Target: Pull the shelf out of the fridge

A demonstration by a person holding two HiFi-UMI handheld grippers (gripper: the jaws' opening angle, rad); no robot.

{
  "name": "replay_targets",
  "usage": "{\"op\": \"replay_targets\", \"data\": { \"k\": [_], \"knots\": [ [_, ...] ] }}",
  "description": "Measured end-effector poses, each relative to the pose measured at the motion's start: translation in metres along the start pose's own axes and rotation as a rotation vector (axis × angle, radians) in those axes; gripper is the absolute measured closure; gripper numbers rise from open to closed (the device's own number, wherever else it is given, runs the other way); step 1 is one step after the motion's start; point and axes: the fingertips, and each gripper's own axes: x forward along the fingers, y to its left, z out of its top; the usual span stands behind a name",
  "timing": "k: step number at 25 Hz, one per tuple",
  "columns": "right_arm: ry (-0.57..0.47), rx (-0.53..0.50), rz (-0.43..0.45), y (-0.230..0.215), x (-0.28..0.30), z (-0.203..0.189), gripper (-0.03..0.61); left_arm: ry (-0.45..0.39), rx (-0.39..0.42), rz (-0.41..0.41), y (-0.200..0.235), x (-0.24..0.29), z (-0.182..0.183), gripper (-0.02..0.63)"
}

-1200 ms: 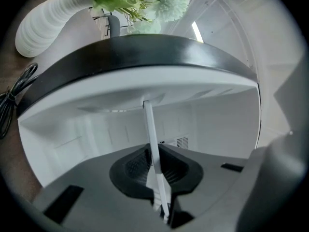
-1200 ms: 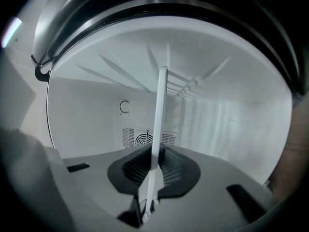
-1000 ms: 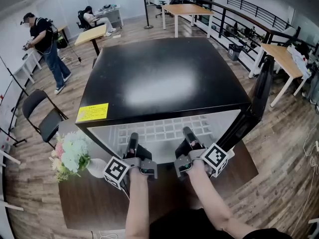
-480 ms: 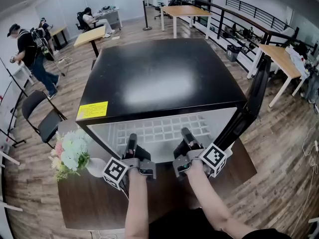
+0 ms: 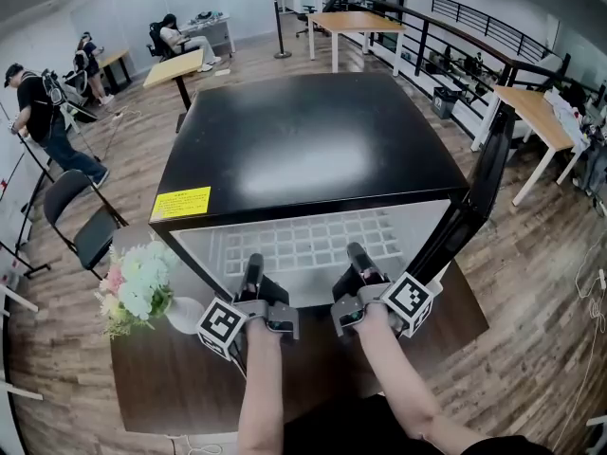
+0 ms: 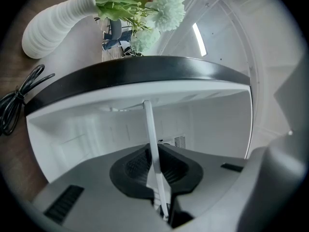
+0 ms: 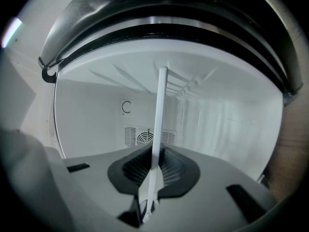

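The jaws of the left gripper [image 6: 154,170] are closed almost together on the front edge of the white shelf [image 5: 313,243], which appears edge-on as a thin strip pressed between the pads. The jaws of the right gripper [image 7: 153,170] are clamped on the same edge in the same manner, beside the left gripper. Both grippers are held level. The shelf is located partly out of the fridge [image 5: 313,131], with its grid projecting forward of the black top. The fridge door [image 5: 482,188] is swung open at the right. The fridge is set on a dark wooden table [image 5: 161,387]. A white ribbed vase [image 6: 53,23] of flowers is placed left of the fridge, and a black cable [image 6: 17,100] is laid near it.
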Motion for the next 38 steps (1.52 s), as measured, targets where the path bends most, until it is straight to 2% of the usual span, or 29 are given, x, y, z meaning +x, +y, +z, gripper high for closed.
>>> {"op": "replay_targets", "data": {
  "k": [4, 10, 38],
  "knots": [
    [-0.002, -0.002, 0.001, 0.007, 0.006, -0.012, 0.561, 0.004, 0.005, 0.007, -0.002, -0.002, 0.014, 0.581],
    [0.0, 0.0, 0.001, 0.0, -0.007, -0.001, 0.561, 0.004, 0.0, 0.007, 0.0, -0.007, -0.003, 0.581],
    [0.005, 0.007, 0.002, 0.01, -0.024, -0.006, 0.563, 0.001, -0.014, 0.01, -0.01, -0.024, -0.007, 0.583]
  ]
}}
